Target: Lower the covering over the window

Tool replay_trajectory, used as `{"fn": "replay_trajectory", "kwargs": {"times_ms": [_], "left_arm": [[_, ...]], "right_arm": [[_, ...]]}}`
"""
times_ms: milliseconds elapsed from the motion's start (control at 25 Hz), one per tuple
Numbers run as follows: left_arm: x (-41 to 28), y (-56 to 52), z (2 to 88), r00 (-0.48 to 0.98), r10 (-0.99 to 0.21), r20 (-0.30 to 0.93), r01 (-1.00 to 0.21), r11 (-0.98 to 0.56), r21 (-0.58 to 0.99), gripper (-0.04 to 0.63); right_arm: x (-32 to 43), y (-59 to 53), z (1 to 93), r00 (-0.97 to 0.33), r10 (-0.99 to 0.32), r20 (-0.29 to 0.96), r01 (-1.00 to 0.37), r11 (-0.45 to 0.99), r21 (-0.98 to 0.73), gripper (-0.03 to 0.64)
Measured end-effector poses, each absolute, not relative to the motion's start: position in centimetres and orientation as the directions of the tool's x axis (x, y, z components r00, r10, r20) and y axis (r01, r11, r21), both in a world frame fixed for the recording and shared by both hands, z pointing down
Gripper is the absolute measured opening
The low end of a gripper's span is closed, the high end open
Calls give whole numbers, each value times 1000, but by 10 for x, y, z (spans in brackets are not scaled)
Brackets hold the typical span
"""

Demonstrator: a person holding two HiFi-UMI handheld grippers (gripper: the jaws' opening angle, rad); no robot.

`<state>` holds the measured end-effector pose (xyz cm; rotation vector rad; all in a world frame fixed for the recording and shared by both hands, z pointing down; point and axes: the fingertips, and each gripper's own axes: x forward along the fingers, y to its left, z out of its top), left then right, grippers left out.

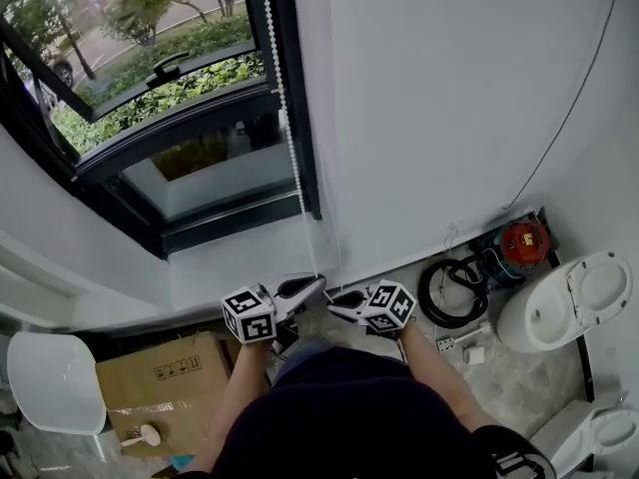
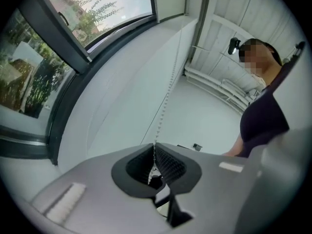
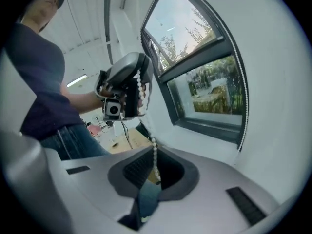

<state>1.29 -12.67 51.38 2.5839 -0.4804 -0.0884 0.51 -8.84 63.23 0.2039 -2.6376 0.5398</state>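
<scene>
Left gripper (image 2: 155, 152), closest to the lens, has its fingers clenched on the white beaded chain (image 2: 165, 104); right gripper (image 3: 155, 155) likewise grasps that chain. Both sit lower middle of the head view, the chain rising along the right edge of the dark-framed window (image 1: 240, 218).

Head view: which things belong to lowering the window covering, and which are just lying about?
Job: bead chain, window, left gripper and right gripper, both shut on the chain.
Lying about: cardboard box, black hose coil, toilet, red device.
</scene>
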Motion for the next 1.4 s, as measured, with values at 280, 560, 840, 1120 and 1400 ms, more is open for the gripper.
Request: {"fn": "replay_trajectory", "kwargs": {"times_ms": [280, 560, 840, 1120, 1400], "left_arm": [[-3, -128, 520, 939, -343, -8, -298, -827, 477, 14], [-13, -129, 522, 958, -286, 16, -256, -830, 495, 14], [-16, -126, 521, 965, -261, -17, -219, -841, 495, 14], [-19, -125, 527, 971, -236, -32, -192, -855, 483, 12], [-26, -127, 528, 970, -234, -62, -180, -870, 459, 12]], "right_arm": [[17, -109, 587, -925, -118, 362, -258, 894, -366, 150], [5, -136, 448, -952, -259, 160, -286, 943, -173, 150], [-32, -147, 346, -955, -295, 41, -293, 955, 48, 149], [-49, -159, 333, -936, -351, 3, -351, 935, 51, 34], [-50, -162, 336, -938, -346, 1, -346, 937, -43, 14]]}}
